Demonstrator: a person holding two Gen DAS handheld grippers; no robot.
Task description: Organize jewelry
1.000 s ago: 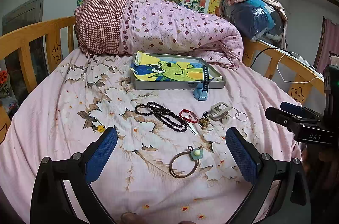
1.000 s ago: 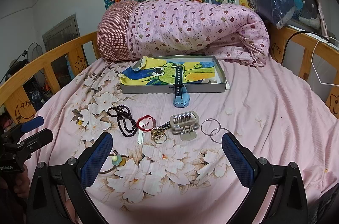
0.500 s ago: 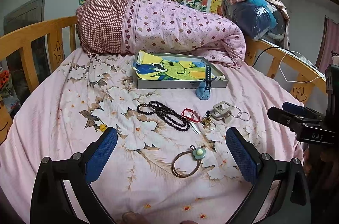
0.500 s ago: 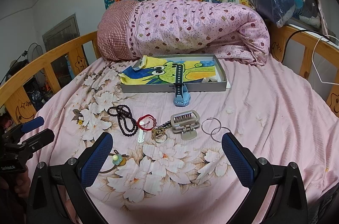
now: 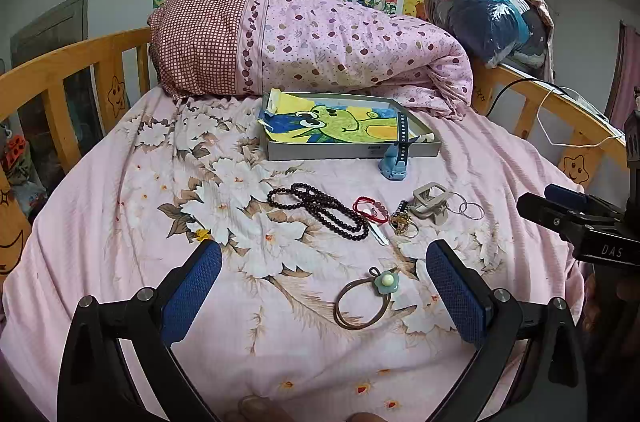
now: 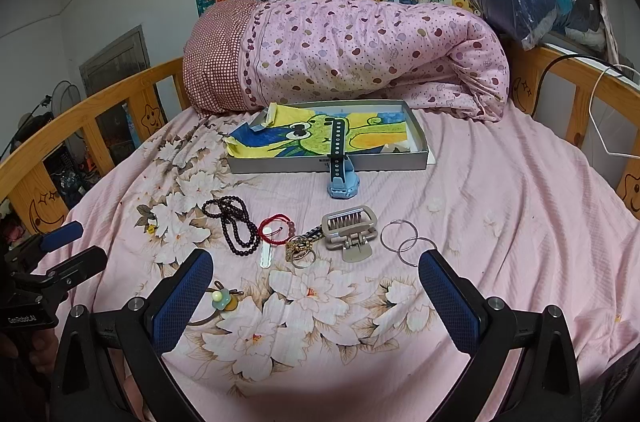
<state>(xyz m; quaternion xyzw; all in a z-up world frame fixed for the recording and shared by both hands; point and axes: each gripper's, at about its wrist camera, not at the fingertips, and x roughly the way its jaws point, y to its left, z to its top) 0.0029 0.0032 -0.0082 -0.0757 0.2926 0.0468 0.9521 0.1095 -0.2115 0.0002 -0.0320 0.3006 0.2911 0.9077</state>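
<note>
The pink flowered bedsheet fills both my views, and over the last second it sits almost exactly where it did; in my left view the whole scene has only slid a touch to the right and down. So nothing has been picked up, and I judge the sorting has not started.

The shallow grey tray lined with a green-and-yellow cartoon drawing rests near the rolled quilt, as before. The blue child's watch hangs over the tray's front wall, strap inside, body on the sheet.

The remaining jewelry lies in a loose row on the sheet, unmoved: dark beaded necklace, beige plastic claw clip, two thin silver hoops, red cord bracelet, gold trinket on a ring. The brown hair tie with a green flower lies nearest my left tongs.

My left tongs hover spread wide, holding nothing. My right tongs are spread too, empty, low over the sheet.
</note>
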